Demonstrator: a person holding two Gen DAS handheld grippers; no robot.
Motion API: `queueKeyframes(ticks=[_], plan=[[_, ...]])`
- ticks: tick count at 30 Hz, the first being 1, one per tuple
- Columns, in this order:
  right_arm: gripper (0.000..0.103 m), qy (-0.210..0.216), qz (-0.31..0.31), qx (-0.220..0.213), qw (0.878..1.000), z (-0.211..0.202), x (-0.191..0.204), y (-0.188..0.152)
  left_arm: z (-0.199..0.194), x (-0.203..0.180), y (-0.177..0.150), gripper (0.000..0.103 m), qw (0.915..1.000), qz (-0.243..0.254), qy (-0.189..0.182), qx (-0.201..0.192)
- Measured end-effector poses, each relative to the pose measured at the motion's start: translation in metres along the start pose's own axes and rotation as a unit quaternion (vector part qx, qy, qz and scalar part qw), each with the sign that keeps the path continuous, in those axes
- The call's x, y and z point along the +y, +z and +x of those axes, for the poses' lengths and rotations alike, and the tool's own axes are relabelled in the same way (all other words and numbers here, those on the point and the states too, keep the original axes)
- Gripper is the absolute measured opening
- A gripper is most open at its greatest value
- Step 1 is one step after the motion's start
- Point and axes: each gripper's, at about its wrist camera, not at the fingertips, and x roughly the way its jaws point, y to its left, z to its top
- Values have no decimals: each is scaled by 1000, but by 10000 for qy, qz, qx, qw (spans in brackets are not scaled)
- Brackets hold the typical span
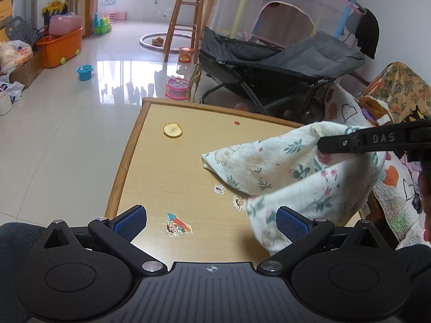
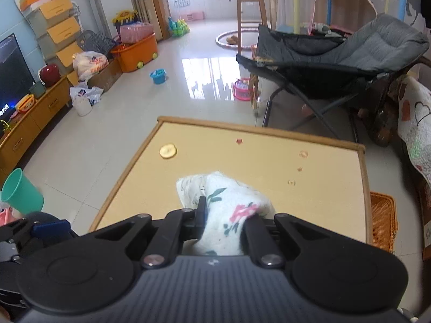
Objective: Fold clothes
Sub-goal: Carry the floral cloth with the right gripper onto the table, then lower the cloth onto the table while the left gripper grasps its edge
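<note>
One floral cloth (image 1: 293, 169) on the desk (image 1: 167, 167), bunched, at 3 o'clock in the left wrist view; one end rests on the desk top, the other is lifted. Right tongs (image 2: 229, 215) pinch it: fabric bulges between the pressed-together fingers, dead centre of the right wrist view. Same tongs enter the left view from 3 o'clock as one black bar biting the cloth's raised top. Left tongs (image 1: 211, 222) spread wide, two blue pads (image 1: 132, 222), nothing between them; a hanging fold of cloth sits just in front of the right pad at 5 o'clock. Also on the desk: one round yellowish slice (image 1: 172, 130) at 11 o'clock, several stickers, one cartoon figure sticker (image 1: 176, 225) between the left tongs.
</note>
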Motion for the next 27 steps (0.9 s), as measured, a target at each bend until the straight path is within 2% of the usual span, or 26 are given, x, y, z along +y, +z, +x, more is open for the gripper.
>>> queueKeyframes(ticks=[27], plan=[[7, -689, 278, 753, 9944, 88, -49, -43, 32, -13, -13, 103, 9986, 370, -23, 369]])
